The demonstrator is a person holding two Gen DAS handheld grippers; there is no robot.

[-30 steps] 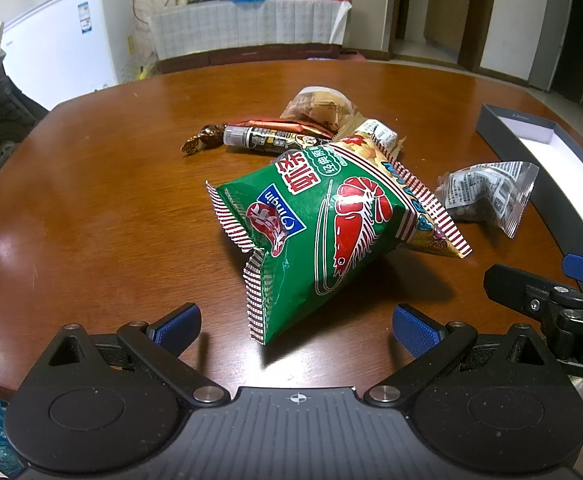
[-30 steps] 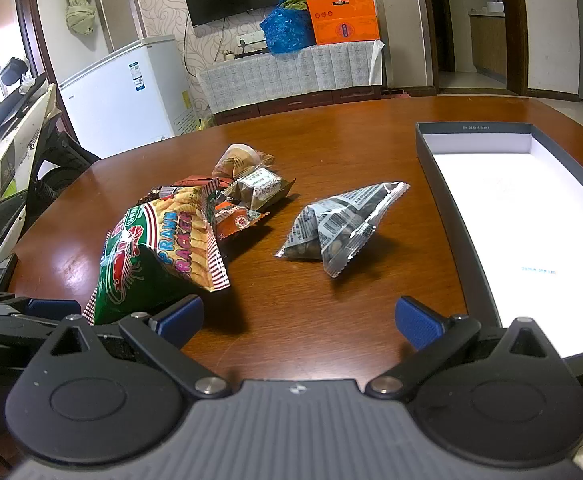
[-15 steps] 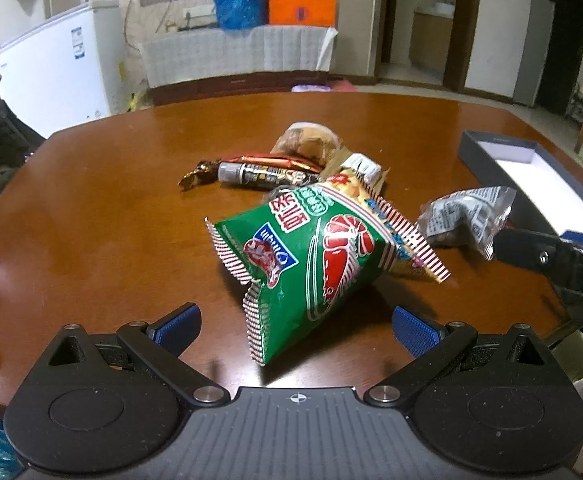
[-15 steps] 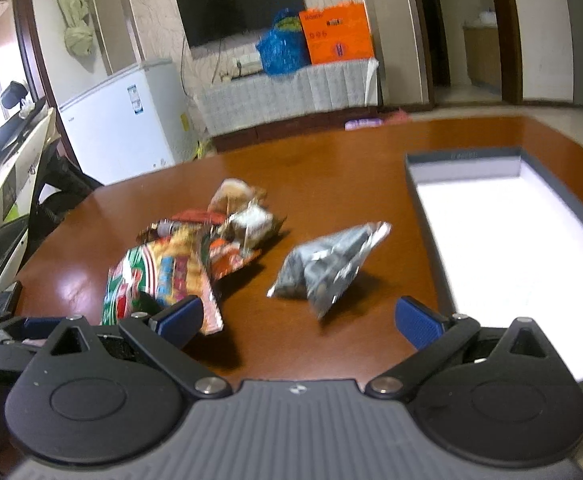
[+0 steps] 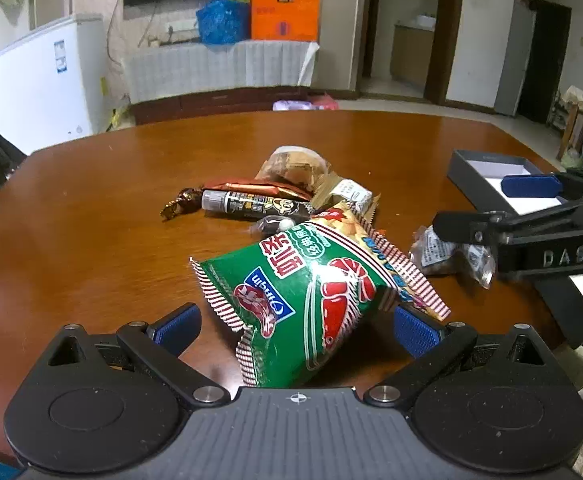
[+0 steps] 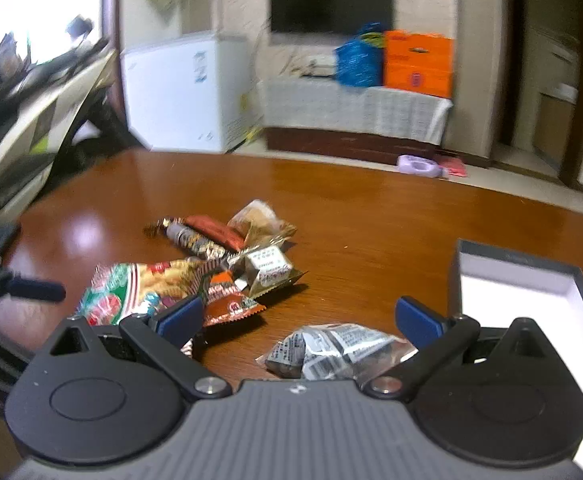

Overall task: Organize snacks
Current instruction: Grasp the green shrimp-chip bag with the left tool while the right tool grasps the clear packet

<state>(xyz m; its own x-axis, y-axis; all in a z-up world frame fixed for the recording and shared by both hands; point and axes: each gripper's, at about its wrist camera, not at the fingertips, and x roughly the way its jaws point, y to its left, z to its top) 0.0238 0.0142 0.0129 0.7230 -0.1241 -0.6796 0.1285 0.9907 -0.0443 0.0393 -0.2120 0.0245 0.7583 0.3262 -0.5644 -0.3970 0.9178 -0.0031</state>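
Observation:
A green prawn cracker bag (image 5: 307, 304) lies on the brown table (image 5: 91, 220), between the open fingers of my left gripper (image 5: 295, 326). It also shows in the right wrist view (image 6: 139, 292). A grey-and-white clear packet (image 6: 331, 350) lies between the open fingers of my right gripper (image 6: 297, 314); it also shows in the left wrist view (image 5: 447, 256). Behind lie a pile of small snacks (image 5: 275, 196), also in the right wrist view (image 6: 231, 248). The open dark box with a white inside (image 6: 531, 292) stands at the right. My right gripper (image 5: 523, 208) reaches in over the packet in the left wrist view.
The table's front edge runs just below both grippers. A white freezer (image 5: 39, 84), a covered cabinet with an orange box (image 5: 283, 12) and a blue bag (image 5: 221, 20) stand beyond the table. A doorway (image 5: 403, 32) is at the back right.
Both grippers have moved in low over the table. The green bag now sits between the left fingers and the grey packet between the right fingers. The snacks have not moved.

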